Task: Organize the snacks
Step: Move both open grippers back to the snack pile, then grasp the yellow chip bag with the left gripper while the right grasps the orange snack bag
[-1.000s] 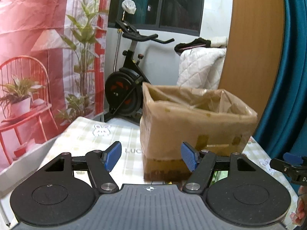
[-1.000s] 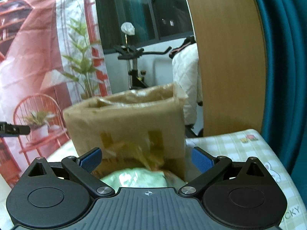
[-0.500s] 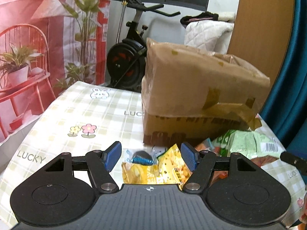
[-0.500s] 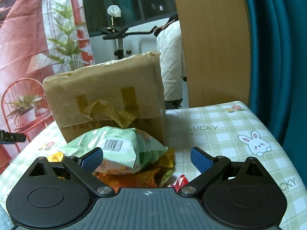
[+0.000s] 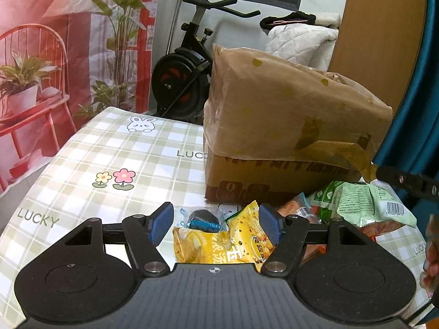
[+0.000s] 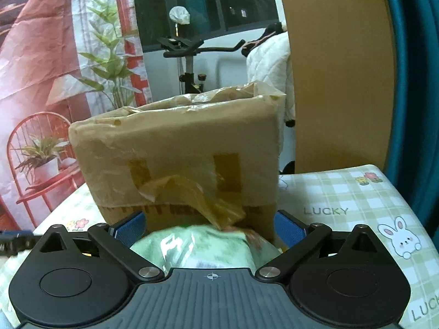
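A taped brown cardboard box (image 5: 288,126) stands on the checked tablecloth (image 5: 109,159); it also shows in the right wrist view (image 6: 178,159). Snack packets lie in front of it: a yellow packet (image 5: 222,244), a small blue-wrapped sweet (image 5: 204,223), orange packets (image 5: 299,208) and a pale green bag (image 5: 367,203). My left gripper (image 5: 216,224) is open, its jaws either side of the yellow packet. My right gripper (image 6: 208,229) is open just above the green bag (image 6: 197,246), close to the box front.
An exercise bike (image 5: 189,63) and a white quilted cover (image 5: 299,38) stand behind the table. A red printed backdrop (image 5: 41,41) hangs at the left, a wooden panel (image 6: 337,68) and teal curtain (image 6: 411,54) at the right. The right gripper's arm (image 5: 408,181) shows at the left view's edge.
My left gripper has dropped and tilted down toward the packets, which now lie between its jaws. My right gripper has moved forward over the green bag, nearer the box.
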Motion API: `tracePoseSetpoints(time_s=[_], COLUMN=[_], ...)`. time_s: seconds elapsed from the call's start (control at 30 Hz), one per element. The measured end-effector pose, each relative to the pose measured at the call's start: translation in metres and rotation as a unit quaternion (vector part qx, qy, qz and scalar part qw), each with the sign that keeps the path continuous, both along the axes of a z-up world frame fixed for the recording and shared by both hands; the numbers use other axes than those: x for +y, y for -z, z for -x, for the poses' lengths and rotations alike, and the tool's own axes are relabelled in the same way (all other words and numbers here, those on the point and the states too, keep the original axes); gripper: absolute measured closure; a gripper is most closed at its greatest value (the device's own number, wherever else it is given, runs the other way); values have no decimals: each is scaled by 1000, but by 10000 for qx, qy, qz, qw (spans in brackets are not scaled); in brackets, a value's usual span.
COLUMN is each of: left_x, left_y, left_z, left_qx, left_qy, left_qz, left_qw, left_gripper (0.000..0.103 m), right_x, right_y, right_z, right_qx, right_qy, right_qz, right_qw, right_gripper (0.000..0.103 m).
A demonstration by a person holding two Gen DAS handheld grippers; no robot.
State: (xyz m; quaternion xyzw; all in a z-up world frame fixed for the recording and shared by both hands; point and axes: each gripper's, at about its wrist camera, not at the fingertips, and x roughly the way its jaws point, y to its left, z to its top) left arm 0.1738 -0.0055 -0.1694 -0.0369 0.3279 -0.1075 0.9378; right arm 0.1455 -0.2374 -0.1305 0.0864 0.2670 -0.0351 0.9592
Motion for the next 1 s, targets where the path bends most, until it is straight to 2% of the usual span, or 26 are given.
tracePoseSetpoints(time_s=[0.17, 0.3, 0.43, 0.7, 1.0], left_x=[1, 1, -2, -7, -5], left_y=[6, 17, 29, 46, 51], left_z=[-2, -4, -2, -5, -5], left_qx=[118, 329, 446, 732, 831], left_qy=[33, 55, 145, 155, 91], left_qz=[32, 137, 78, 25, -20], left_qw=[9999, 9994, 9989, 9972, 9965], left_gripper=[30, 30, 26, 24, 22], right_x=[1, -1, -8, -6, 16], right_y=[-3, 7, 22, 55, 86], right_z=[2, 25, 51, 65, 46], right_qx=[-158, -189, -167, 186, 773], right_qy=[-98, -200, -242, -326, -600], right_qz=[12, 97, 70, 227, 381], right_qw=[9998, 9996, 9995, 9990, 9945], right_gripper=[4, 4, 3, 3, 3])
